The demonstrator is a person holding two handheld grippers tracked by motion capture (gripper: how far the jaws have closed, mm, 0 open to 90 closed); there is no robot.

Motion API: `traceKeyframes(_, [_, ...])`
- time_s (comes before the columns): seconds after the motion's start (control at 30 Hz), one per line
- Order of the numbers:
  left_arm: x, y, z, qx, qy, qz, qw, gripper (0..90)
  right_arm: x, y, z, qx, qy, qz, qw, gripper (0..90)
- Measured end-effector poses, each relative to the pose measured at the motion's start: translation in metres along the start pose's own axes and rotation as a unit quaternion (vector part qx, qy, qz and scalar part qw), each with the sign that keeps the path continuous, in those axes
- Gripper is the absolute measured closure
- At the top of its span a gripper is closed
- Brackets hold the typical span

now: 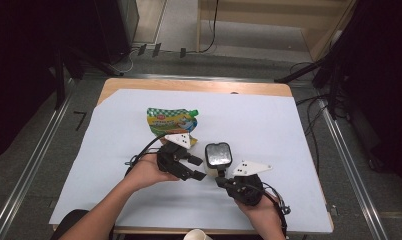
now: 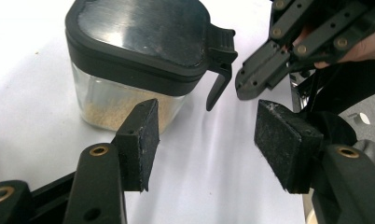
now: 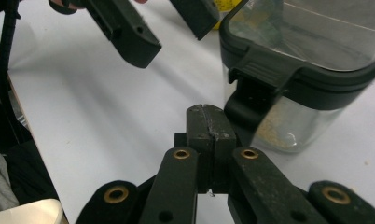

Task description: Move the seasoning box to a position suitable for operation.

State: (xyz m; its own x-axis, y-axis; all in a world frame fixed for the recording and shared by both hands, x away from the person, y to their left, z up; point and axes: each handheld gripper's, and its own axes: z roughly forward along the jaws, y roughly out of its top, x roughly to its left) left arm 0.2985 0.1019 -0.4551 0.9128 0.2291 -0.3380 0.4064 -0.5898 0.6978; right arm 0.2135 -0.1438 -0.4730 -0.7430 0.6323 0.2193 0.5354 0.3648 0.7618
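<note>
1. The clear container [image 1: 218,156] with a black lid stands upright at the centre of the high view, on the white sheet [image 1: 299,150], and holds a shallow layer of tan granules.
2. Your left gripper [image 1: 198,168] sits just left of the container in the high view. Its jaws stand apart with nothing between them; in the left gripper view the container [image 2: 139,60] lies ahead, in the upper left, past the left pad [image 2: 140,142].
3. Your right gripper [image 1: 220,179] comes in from the lower right of the high view. Its jaws are pressed together on nothing. In the right gripper view the closed tip [image 3: 209,126] lies just beside the lid's latch tab [image 3: 253,100]; whether it touches cannot be told.
4. The latch tab [image 2: 219,70] hangs down the container's near side, facing the bottom of the high view, so it lies nearer your right gripper than your left.
5. Judgement: any move on the lid turns on that tab, which lies straight ahead of the right tip, while the open left jaws are placed to brace the body.
6. A green pouch [image 1: 171,121] lies well behind, upper left of centre.
</note>
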Motion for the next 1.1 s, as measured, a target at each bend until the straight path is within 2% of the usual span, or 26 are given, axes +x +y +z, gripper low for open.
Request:
traceKeyframes(0.47, [0.002, 0.0, 0.001, 0.003, 0.002, 0.0, 1.0, 40.2, 0.001, -0.003, 0.016, 0.018, -0.006, -0.009, 0.9998, 90.0])
traceKeyframes(0.87, [0.004, -0.001, -0.002, 0.0, 0.007, -0.003, 1.0, 40.3, 0.0, -0.004, 0.015, 0.02, -0.013, -0.012, 0.9996, 90.0])
traceKeyframes(1.1, [0.004, -0.002, -0.003, 0.001, 0.009, -0.005, 0.9999, 40.9, -0.008, -0.007, 0.008, 0.022, -0.023, -0.011, 0.9994, 90.0])
